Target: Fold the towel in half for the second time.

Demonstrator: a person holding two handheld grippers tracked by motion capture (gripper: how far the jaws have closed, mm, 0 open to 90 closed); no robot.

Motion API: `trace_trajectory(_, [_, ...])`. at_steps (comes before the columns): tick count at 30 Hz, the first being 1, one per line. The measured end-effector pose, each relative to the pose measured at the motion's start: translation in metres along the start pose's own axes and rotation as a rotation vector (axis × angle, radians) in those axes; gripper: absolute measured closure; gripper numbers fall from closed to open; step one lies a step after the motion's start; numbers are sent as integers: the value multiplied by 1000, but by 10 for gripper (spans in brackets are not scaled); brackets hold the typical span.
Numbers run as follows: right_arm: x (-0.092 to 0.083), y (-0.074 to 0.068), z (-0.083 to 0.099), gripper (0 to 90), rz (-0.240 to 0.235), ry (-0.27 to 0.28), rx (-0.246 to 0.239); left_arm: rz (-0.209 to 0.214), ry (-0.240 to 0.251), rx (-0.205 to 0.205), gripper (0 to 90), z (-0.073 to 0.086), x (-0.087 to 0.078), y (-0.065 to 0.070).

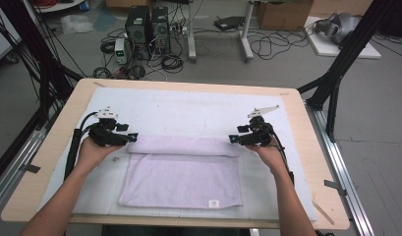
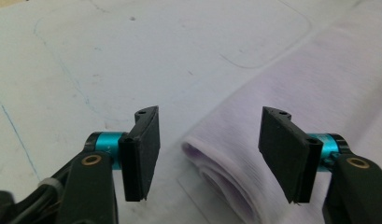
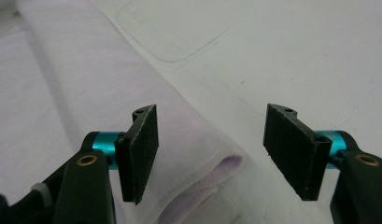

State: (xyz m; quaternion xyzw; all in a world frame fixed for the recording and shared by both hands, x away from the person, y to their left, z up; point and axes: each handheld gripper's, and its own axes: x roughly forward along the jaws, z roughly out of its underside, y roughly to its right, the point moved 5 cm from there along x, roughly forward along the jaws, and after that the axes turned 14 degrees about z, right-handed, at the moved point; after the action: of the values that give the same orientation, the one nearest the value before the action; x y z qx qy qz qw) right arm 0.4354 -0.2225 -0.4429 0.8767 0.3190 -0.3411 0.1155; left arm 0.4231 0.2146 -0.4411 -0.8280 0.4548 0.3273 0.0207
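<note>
1. Both grippers stand with jaws apart and nothing pressed between the pads: the left gripper [image 1: 131,137] sits at the left end of the towel's folded strip, the right gripper [image 1: 233,139] at its right end.
2. Left gripper view: the rolled corner of the lavender towel [image 2: 235,177] lies between the spread jaws, touching neither pad.
3. Right gripper view: the opposite folded corner [image 3: 212,177] lies between the jaws, near the left pad.
4. High view: the towel [image 1: 181,179] lies flat on the white mat [image 1: 188,110], its far edge folded toward the person, label at the near right corner.
5. Farther off, the wooden table [image 1: 66,115] edges the mat.
</note>
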Motion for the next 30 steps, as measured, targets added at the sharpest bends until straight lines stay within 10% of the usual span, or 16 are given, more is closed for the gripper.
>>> trace_trajectory(4, [16,1,9,388,-44,-68,22,43,-59,-30,487,7,17,-4])
trace_trajectory(7, [18,0,15,621,-128,-81,41,122,-80,-26,744,12,21,-1])
trace_trajectory(10, [12,-6,17,820,-150,-62,-3,108,-63,-2,842,8,15,2])
trace_trajectory(20, [-39,-30,1,847,-120,88,-106,111,87,94,853,3,-35,40])
trace_trajectory(27, [-72,-60,35,818,-163,106,-147,153,56,143,821,52,-48,77])
trace_trajectory(30, [-74,-69,58,713,-185,62,-148,134,-12,157,643,71,-50,83])
